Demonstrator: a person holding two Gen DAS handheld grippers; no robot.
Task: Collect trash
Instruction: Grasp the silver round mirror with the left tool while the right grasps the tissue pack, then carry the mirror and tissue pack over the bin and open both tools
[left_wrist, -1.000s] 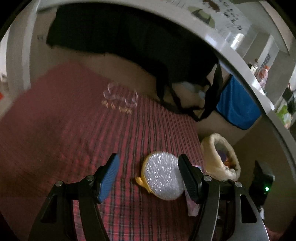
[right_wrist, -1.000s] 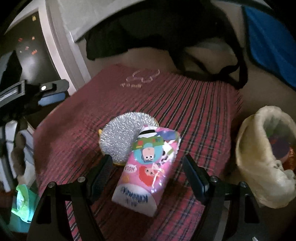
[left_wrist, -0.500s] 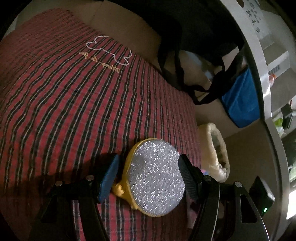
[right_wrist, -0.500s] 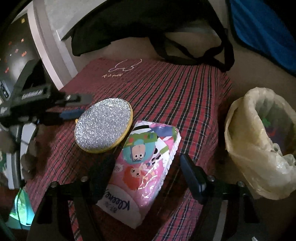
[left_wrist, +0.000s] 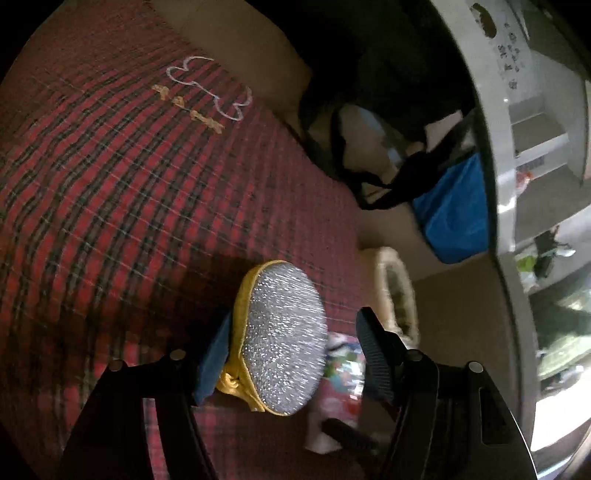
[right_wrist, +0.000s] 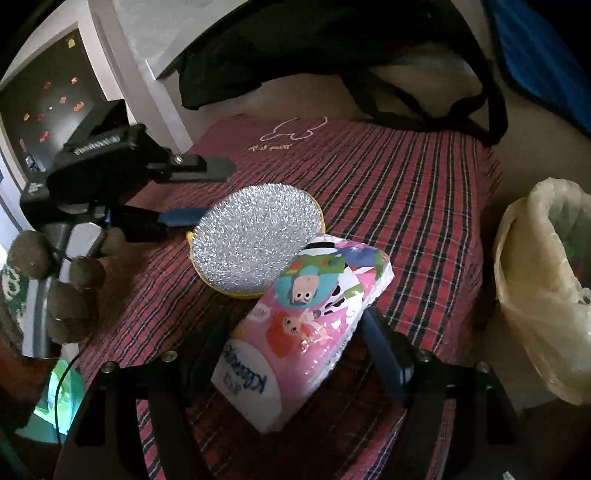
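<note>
The left tool (left_wrist: 284, 354) straddles the glittery round scrubber (left_wrist: 284, 343) low in frame, jaws open; the right tool (right_wrist: 291, 350) brackets the pink tissue pack (right_wrist: 303, 325), jaws wide and not clamped. Best to centre each item, then close gently before heading to the lined bin (right_wrist: 546, 258).

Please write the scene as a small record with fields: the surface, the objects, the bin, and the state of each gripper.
surface: red plaid cloth
object 1: round silver scrub pad with yellow rim, lying on the cloth
object 2: pink tissue pack, its far end leaning on the pad
bin: container lined with a pale plastic bag, beside the cloth's right edge
left gripper: jaws open around the scrub pad, blue pad close to its rim
right gripper: jaws open, tissue pack between them
</note>
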